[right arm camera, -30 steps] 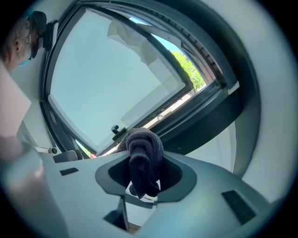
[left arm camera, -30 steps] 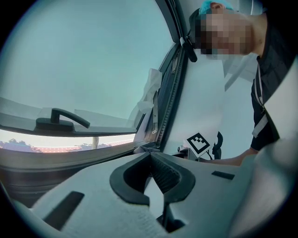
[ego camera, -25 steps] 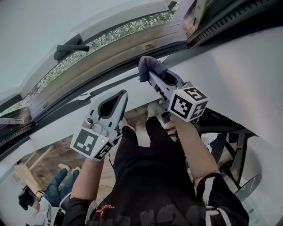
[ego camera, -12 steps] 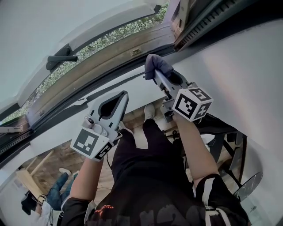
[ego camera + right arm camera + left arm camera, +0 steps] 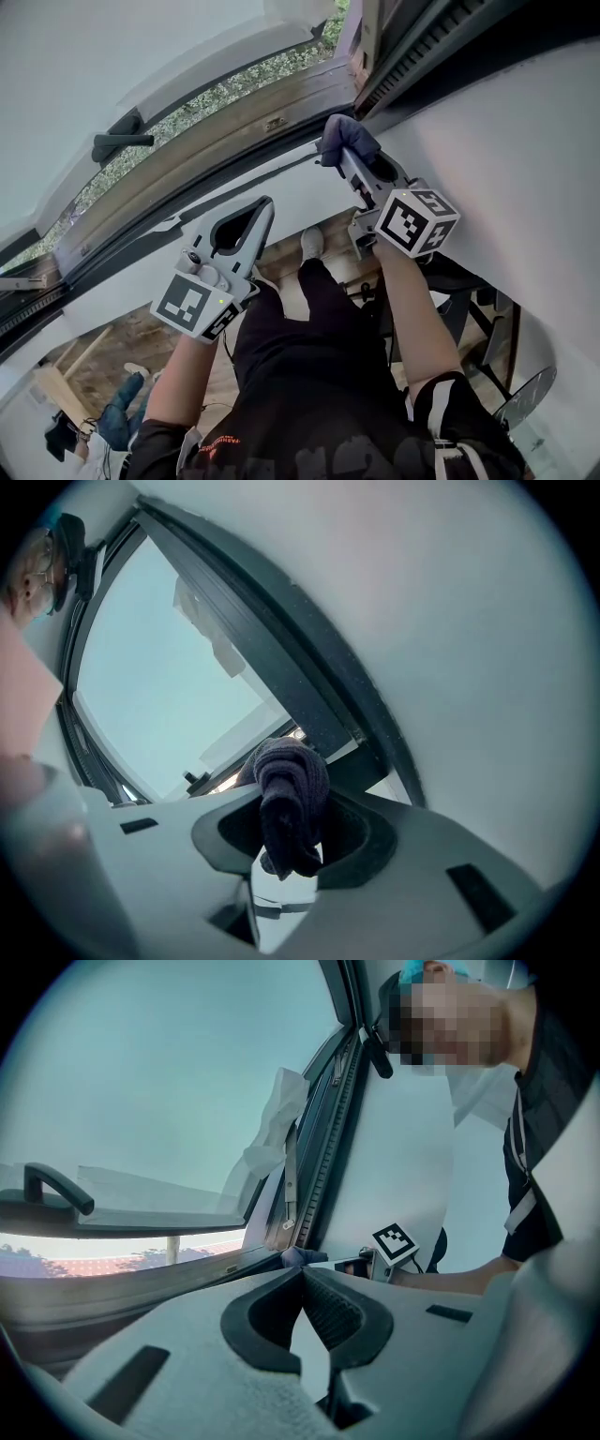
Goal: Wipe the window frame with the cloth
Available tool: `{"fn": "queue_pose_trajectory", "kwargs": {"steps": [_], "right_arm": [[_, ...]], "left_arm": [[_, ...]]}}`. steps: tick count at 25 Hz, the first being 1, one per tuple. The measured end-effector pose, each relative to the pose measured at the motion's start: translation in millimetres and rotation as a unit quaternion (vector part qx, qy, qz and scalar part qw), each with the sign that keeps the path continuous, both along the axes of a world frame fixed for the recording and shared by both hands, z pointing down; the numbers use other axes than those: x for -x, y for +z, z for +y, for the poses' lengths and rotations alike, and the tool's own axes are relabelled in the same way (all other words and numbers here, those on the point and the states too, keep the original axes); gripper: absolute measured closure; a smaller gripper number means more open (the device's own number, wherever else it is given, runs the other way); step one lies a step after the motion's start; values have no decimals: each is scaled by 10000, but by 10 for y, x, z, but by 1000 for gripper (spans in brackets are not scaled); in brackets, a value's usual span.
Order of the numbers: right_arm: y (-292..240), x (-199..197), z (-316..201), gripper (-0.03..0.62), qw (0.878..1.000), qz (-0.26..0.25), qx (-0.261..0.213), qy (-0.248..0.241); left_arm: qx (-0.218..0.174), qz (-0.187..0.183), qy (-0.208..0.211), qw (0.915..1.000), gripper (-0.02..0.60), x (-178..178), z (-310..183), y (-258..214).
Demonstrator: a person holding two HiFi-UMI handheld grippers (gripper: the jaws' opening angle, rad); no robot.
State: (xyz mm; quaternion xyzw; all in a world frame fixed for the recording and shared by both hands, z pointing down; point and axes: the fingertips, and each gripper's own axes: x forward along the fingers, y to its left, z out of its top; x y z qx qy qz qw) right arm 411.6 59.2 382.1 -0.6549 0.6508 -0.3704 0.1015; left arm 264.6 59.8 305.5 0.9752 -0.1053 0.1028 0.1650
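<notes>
Nearest the head camera: black trousers point(image 5: 309, 375) and one pale shoe point(image 5: 312, 244), standing below both arms.

Item 1. Left gripper point(image 5: 266, 204): jaws together at the tips, nothing between them. It is held short of the white sill point(image 5: 281, 183) and well apart from the right gripper.

Item 2. Right gripper point(image 5: 343, 156): jaws clamped on the cloth point(image 5: 345, 134).

Item 3. Cloth, dark and bunched. The wad sticks out past the jaw tips. Its long axis runs along the jaws, and a tail hangs back through the jaw opening point(image 5: 292, 803). It points up into the corner where the lower rail meets the side jamb. Contact with the frame cannot be told.

Item 4. Window frame point(image 5: 225, 131): a wooden lower rail running leftward from the cloth, bare along its length. The dark ribbed jamb point(image 5: 412, 47) and white wall point(image 5: 525, 169) close in the right side.

Item 5. Sash handle point(image 5: 117, 145), black, well to the left on the open sash.

Farthest: green foliage point(image 5: 216, 94) seen through the gap.
</notes>
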Motion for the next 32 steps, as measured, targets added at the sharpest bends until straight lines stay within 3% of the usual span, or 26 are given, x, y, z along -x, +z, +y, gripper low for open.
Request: {"fn": "queue_pose_trajectory", "kwargs": {"steps": [14,32], "right_arm": [[-38,-116,29,476,9999,-1,-5,104],[-794,288,-69,476,9980,303,-553,-103]], "left_arm": [[-39,63,55,10000,561,-107,8,-60],[-355,345,-177,9986,561,350,-100,-501]]}}
